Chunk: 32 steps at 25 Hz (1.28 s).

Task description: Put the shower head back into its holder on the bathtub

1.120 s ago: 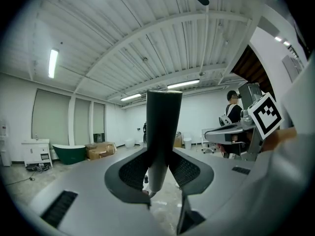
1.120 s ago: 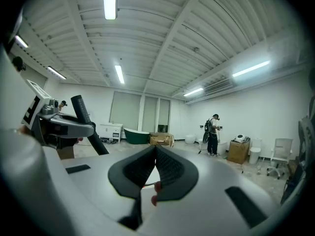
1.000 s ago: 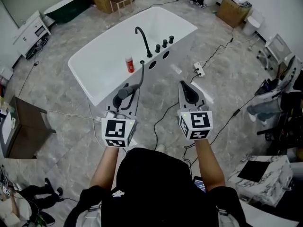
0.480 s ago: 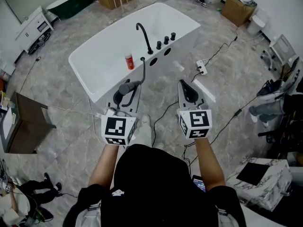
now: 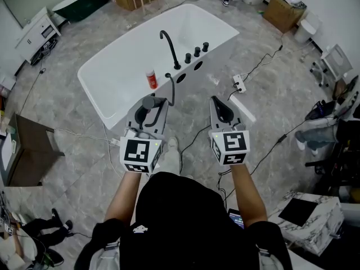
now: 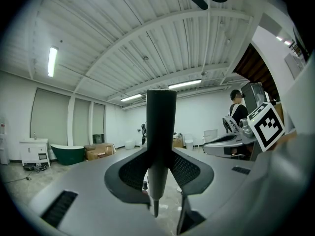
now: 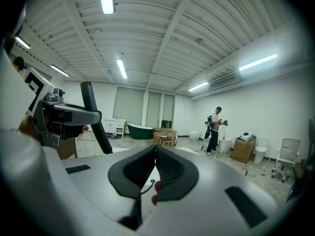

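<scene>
Left tongs point(image 5: 151, 108): pinching the shower head point(image 6: 160, 124), just short of the bathtub's point(image 5: 124, 72) near rim.
Right tongs point(image 7: 155, 162): pressed together, empty.
Done: shower head in grip.
Left: reach the holder, seat it.

1. White power strip point(image 5: 238, 83) on the grey marbled floor point(image 5: 73, 108), black cable point(image 5: 260, 61) leading away.
2. Red bottle point(image 5: 151, 79), upright, well left of the power strip.
3. Cardboard box point(image 5: 279, 13) beyond the power strip, to its right.
4. Dark green tub point(image 5: 79, 3) and white cabinet point(image 5: 35, 35) far left of the power strip.
5. Marble-patterned box point(image 5: 312, 221) well nearer than the power strip, rightward.
</scene>
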### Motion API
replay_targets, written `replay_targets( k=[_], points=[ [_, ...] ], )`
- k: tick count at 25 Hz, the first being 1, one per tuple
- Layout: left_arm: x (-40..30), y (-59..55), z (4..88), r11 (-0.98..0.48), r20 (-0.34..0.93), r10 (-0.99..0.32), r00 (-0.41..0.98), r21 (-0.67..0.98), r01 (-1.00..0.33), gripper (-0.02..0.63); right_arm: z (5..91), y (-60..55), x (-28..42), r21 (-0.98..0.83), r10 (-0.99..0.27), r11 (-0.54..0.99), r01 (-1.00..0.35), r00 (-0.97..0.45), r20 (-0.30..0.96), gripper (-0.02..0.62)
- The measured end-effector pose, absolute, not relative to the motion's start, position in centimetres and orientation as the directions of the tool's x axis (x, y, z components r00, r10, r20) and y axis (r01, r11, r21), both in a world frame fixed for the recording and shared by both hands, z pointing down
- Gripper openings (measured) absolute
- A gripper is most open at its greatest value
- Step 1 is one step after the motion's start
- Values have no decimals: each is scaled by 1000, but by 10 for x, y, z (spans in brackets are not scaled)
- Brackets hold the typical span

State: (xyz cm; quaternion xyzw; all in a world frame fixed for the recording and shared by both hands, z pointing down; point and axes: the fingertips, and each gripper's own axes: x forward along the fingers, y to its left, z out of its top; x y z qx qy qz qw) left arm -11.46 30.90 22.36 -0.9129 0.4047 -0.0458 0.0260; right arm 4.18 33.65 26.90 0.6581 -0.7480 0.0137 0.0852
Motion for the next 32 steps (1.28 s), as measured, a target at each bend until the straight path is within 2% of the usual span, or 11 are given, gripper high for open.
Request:
replay_targets(
  k=[15, 32],
  points=[
    [-88, 177, 234, -669, 64, -743, 666, -84, -739, 146, 279, 199, 59, 86, -971, 176, -981, -159, 180, 21],
    [-89, 26, 247, -709, 121, -703, 701, -41, -704, 146, 293, 54, 52, 76, -960, 150, -986, -127, 250, 21]
  ],
)
